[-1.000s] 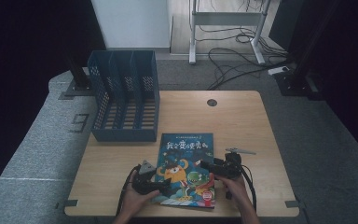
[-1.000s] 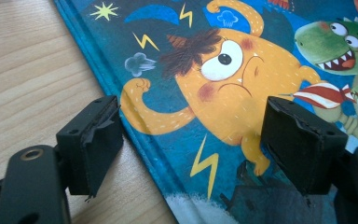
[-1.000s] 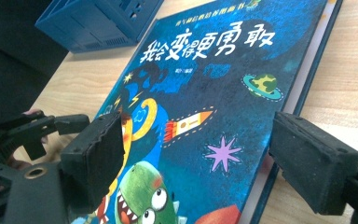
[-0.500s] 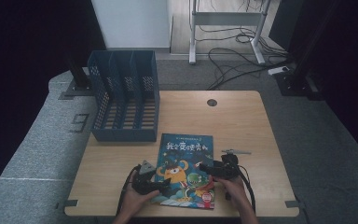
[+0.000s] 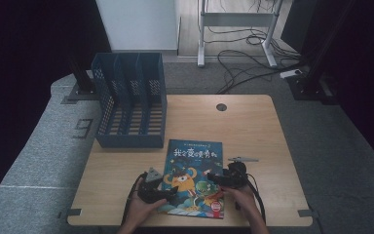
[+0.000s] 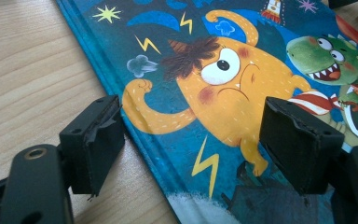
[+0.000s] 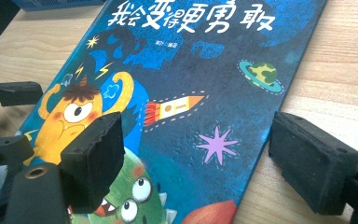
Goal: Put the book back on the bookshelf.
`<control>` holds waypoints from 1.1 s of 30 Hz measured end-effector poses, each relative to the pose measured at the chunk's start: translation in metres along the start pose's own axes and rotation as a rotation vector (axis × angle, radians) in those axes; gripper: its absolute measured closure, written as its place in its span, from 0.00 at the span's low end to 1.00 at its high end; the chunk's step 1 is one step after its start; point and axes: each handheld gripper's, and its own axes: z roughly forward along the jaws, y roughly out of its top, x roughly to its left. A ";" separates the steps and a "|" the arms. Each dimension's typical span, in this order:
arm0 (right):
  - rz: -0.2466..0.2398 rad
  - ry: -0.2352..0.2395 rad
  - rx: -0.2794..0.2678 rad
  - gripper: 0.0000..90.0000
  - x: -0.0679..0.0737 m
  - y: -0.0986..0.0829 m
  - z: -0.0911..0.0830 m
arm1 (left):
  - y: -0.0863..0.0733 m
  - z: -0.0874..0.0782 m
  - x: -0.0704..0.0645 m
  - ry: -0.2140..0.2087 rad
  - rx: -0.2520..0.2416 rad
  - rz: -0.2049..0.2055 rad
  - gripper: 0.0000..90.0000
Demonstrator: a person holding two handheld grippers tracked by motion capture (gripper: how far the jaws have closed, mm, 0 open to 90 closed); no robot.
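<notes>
Both tools gape, left tool at the book's nine o'clock edge, right tool at three. The thin cover, seemingly flat on the bench, could slip out if pinched shallowly.

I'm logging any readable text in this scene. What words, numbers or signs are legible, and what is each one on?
"我会变得更勇敢": large white title on the book cover.
"9": pale figure on the grey floor mat left of the table.
Small line of print above the title, seen from the high view: too small to read.
Small white characters under the title in the right gripper view: blurred, unreadable.
Red round sticker at the cover's near corner: too small to read.
</notes>
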 end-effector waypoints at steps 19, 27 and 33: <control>0.135 0.135 -0.072 0.19 -0.007 0.005 -0.014 | 0.000 0.000 0.000 0.000 0.000 -0.002 0.24; 0.194 0.190 -0.099 0.20 -0.011 0.005 -0.018 | 0.000 0.000 0.002 -0.006 -0.005 -0.013 0.23; 0.236 0.211 -0.090 0.21 -0.013 0.005 -0.019 | 0.000 0.000 0.002 -0.008 -0.005 -0.016 0.23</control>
